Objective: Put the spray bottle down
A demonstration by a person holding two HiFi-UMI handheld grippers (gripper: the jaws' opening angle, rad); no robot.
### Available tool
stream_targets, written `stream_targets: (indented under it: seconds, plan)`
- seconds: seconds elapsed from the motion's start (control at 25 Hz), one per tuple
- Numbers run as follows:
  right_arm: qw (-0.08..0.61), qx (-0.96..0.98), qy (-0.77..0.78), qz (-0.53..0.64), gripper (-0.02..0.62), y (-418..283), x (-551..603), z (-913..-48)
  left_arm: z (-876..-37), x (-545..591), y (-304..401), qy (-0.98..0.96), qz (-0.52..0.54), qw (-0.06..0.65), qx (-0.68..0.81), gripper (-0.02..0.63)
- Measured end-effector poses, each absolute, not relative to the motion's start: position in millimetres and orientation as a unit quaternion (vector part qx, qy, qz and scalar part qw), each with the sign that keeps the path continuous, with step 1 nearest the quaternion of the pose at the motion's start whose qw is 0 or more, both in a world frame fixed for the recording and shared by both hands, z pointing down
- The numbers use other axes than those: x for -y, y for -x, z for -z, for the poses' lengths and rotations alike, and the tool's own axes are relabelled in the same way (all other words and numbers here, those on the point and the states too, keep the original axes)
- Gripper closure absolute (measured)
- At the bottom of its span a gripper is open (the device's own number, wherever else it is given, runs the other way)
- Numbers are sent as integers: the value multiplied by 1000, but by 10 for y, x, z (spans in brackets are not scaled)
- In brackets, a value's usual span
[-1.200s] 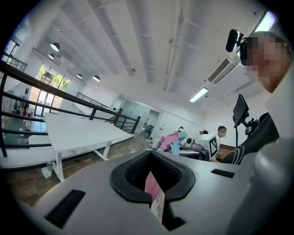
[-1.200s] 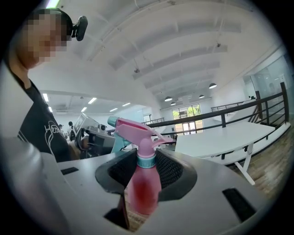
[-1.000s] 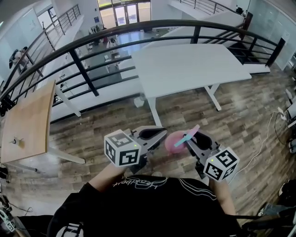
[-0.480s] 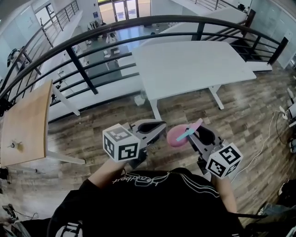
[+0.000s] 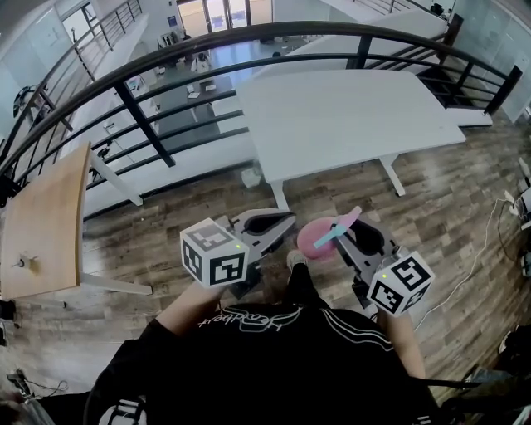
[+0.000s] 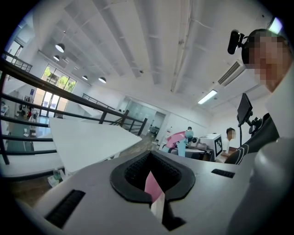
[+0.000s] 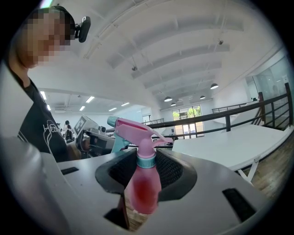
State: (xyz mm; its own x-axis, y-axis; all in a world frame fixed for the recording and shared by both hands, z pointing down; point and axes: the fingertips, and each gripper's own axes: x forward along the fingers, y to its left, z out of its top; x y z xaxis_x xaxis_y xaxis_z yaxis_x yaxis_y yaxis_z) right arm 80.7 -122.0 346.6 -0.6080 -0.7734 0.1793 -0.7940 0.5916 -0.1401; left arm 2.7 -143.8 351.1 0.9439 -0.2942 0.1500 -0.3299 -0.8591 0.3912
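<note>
While the right gripper (image 5: 342,238) clamps the bottle (image 5: 314,237) upright by its body, above the floor (image 5: 431,191) and short of the table (image 5: 348,116), nothing is set down yet; the left gripper (image 5: 278,226) looks closed and empty.

Daylight fills the hall, bright and even, coming in through the glass doors (image 5: 214,12) at the far end, while the ceiling lamps (image 7: 213,86) add small hot spots overhead. The white table (image 5: 348,108) nearly blows out, and shadows on the floor are faint. My head view bows the railing (image 5: 249,40) into an arc. Both gripper views sit inside a dark round vignette, and the spray bottle (image 7: 142,183) goes soft close to the lens
</note>
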Motion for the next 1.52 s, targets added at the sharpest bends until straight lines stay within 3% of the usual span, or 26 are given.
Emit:
stream_targets:
  seconds: [0.68,1.52]
  plan:
    - [92,900,-410,-113,465,-1040,2764,-3860,-3910,2937,-339,-950,-37,249,185,598]
    - [97,912,-377,-128,465,-1427,4703,-3990,-4193,4588,-723,-927,-56,296,222,598]
